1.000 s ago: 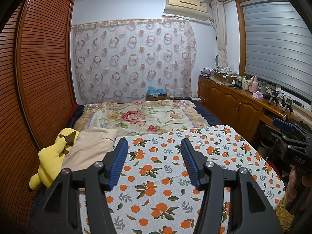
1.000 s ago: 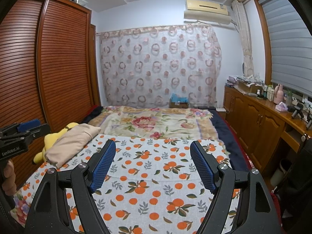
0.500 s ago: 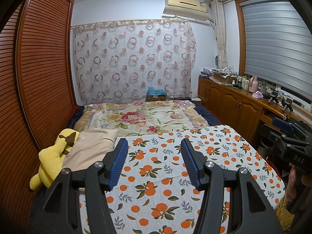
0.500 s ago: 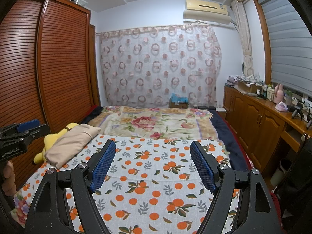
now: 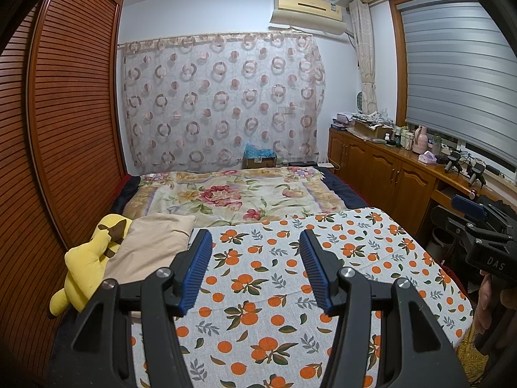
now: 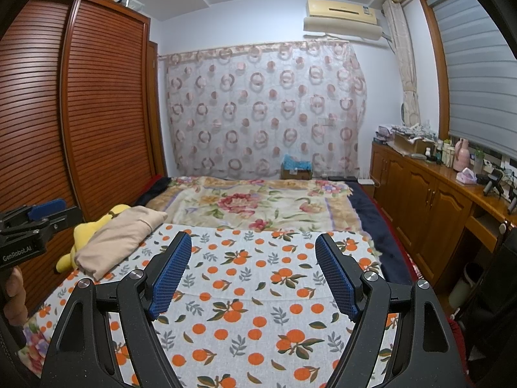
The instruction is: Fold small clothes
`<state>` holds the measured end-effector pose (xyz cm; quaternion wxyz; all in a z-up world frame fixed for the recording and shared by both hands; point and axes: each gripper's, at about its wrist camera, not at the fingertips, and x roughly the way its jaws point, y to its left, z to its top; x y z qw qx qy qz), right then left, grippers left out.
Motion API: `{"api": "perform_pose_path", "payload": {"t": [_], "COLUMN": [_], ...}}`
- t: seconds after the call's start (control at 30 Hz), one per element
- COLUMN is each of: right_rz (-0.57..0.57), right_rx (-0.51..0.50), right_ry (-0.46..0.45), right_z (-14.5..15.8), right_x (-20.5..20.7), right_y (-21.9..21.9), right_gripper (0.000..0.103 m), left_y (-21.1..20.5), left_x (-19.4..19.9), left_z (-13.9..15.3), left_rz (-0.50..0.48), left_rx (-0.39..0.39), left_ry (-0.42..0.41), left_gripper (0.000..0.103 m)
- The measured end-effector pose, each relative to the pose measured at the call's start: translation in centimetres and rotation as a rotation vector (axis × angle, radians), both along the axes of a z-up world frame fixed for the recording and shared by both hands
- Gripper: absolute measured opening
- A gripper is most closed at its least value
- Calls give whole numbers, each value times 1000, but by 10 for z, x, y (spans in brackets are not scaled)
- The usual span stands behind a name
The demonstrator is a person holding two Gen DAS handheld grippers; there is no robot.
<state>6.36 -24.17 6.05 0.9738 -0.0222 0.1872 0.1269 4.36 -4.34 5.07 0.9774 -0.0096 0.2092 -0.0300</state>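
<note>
Bed (image 5: 290, 278) with an orange-print sheet; both grippers, left (image 5: 255, 271) and right (image 6: 253, 274), hover above it, fingers spread and empty. Beige garment (image 5: 152, 245) lies folded at the bed's left edge, touching a yellow plush (image 5: 84, 268).

Both cameras look from above the near end of the bed (image 5: 284, 190) along its length toward the patterned curtain (image 5: 223, 97) at the far wall. The left wrist view stands nearer the wardrobe side, the right wrist view nearer the cabinet side. Both share the orange-print sheet (image 6: 258, 278), the beige cloth (image 6: 119, 242) at the bed's left edge, and the far end.
</note>
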Motion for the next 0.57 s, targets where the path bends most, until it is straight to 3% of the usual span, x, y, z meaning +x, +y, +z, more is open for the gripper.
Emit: {"api": "perform_pose_path", "payload": {"t": [0.57], "right_rz": [0], "right_rx": [2], "right_ry": [1], "right_z": [0], "right_x": [0], "right_y": [-1], "right_gripper": [81], "left_y": [-1], "left_x": [0], "left_z": [-1], "left_rz": [-1], "left_rx": [1], "left_ry": [-1], "left_gripper": [56]}}
